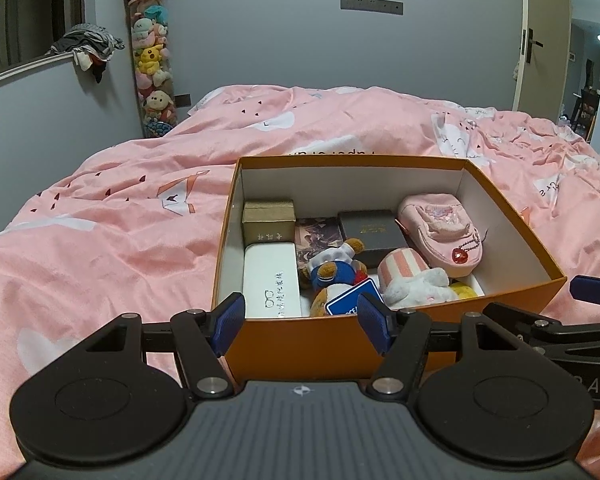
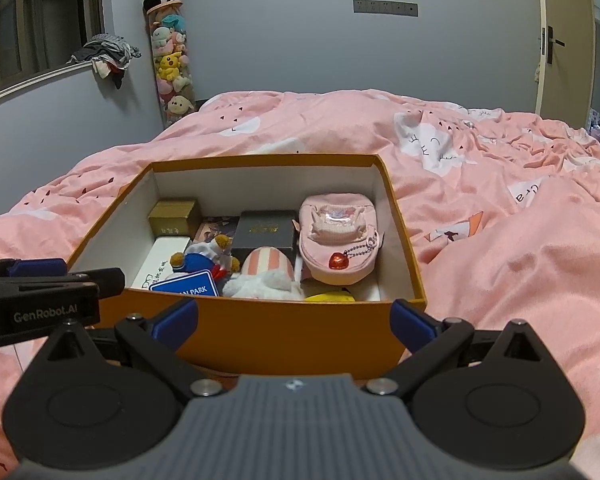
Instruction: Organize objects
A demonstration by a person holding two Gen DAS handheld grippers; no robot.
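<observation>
An orange cardboard box (image 1: 512, 236) (image 2: 260, 336) sits on the pink bed. Inside lie a white glasses case (image 1: 270, 284) (image 2: 160, 262), a gold box (image 1: 268, 220) (image 2: 174, 216), a dark box (image 1: 374, 228) (image 2: 266, 232), a pink pouch with a red heart charm (image 1: 440, 228) (image 2: 336, 232), a plush bear with a blue sign (image 1: 332, 268) (image 2: 204, 264) and a pink-striped white plush (image 1: 412, 276) (image 2: 266, 272). My left gripper (image 1: 302, 320) is open, empty, at the box's near wall. My right gripper (image 2: 294, 322) is open, empty, at the same wall, further right.
The pink duvet (image 1: 100, 240) (image 2: 500, 240) covers the whole bed around the box. A tall clear tube of plush toys (image 1: 154, 64) (image 2: 172, 68) stands in the far corner, a panda on top. Clothes lie on the window sill (image 1: 88, 46). A door (image 1: 540, 40) stands at the right.
</observation>
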